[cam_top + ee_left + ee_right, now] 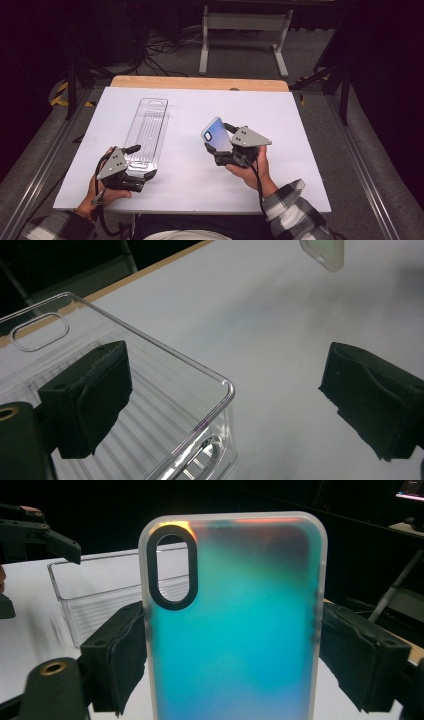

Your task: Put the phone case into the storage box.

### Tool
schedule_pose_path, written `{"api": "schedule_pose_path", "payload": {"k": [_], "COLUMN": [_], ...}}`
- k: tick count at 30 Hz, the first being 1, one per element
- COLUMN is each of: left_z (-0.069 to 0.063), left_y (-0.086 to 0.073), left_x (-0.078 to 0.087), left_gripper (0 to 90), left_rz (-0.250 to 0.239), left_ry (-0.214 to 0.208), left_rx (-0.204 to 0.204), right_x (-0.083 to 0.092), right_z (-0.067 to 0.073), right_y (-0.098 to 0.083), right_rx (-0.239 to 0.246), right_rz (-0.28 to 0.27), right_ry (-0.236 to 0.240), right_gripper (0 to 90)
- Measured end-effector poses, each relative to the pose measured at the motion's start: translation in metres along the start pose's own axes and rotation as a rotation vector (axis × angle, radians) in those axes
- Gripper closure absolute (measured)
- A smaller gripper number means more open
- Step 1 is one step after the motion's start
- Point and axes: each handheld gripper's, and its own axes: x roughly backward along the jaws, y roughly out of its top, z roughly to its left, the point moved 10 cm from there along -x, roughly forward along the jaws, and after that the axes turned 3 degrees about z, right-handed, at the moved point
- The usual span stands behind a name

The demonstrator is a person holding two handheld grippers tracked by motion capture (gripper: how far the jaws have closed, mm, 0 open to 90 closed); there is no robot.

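Nearest the person, the left gripper [131,165] rests on the white table [190,185] with its jaws spread wide around the near corner of a clear plastic tray [146,131]; one jaw sits inside the tray, the other outside on the table, neither pressing on it. To its right, the right gripper [222,147] is clamped on the sides of an iridescent blue phone case [216,134], holding it tilted above the table. The tray stretches away from the left gripper toward the table's far edge.
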Motion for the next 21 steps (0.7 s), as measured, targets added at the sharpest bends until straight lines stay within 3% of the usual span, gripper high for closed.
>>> {"api": "schedule_pose_path", "payload": {"k": [6, 11, 16, 21], "left_z": [-0.002, -0.008, -0.016, -0.023], "left_y": [0.011, 0.026, 0.043, 0.065], "left_x": [0.000, -0.001, -0.009, -0.021], "left_gripper": [8.4, 12.0, 15.2, 18.3], "left_rz": [-0.043, -0.074, -0.106, -0.149], "left_ry": [-0.014, -0.030, -0.054, -0.087], "left_rx": [0.049, 0.059, 0.081, 0.133], "right_x": [0.000, 0.000, 0.000, -0.002], "right_z": [0.006, 0.008, 0.015, 0.019], "right_y": [-0.001, 0.001, 0.000, 0.001], "right_rx": [0.002, 0.000, 0.022, 0.041], "right_rz": [-0.002, -0.025, -0.029, -0.040], "right_ry": [-0.020, -0.043, -0.049, -0.061], "right_gripper": [17.5, 17.5, 17.5, 17.5]}}
